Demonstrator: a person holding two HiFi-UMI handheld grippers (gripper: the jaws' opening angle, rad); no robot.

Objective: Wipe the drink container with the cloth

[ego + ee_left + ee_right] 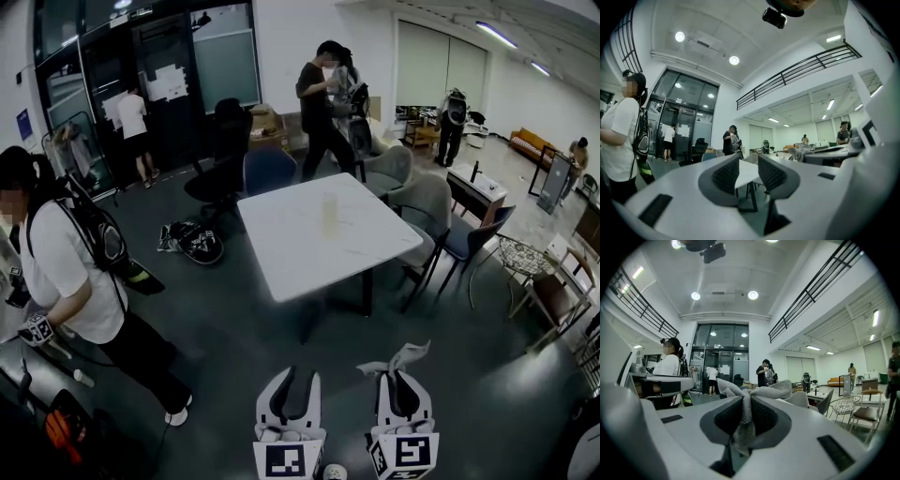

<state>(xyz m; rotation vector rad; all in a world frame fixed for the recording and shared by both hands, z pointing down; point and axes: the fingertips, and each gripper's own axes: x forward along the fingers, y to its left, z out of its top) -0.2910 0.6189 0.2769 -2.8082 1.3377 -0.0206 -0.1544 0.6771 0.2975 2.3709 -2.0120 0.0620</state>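
Observation:
A tall pale drink container (329, 214) stands on the white square table (291, 253) in the middle of the room, well ahead of both grippers. My left gripper (289, 392) hovers low over the dark floor, open, with nothing between its jaws; in the left gripper view (748, 171) the table edge shows through the gap. My right gripper (401, 382) is beside it, shut on a grey cloth (401, 360) whose ends stick up above the jaws. In the right gripper view the cloth (749, 397) is pinched between the pads of the gripper (746, 414).
A person with a backpack (66, 272) stands at the left. Two people (323, 103) stand behind the table. Chairs (427, 202) ring the table's far and right sides, a black office chair (220, 159) and a bag (197, 242) lie at its left.

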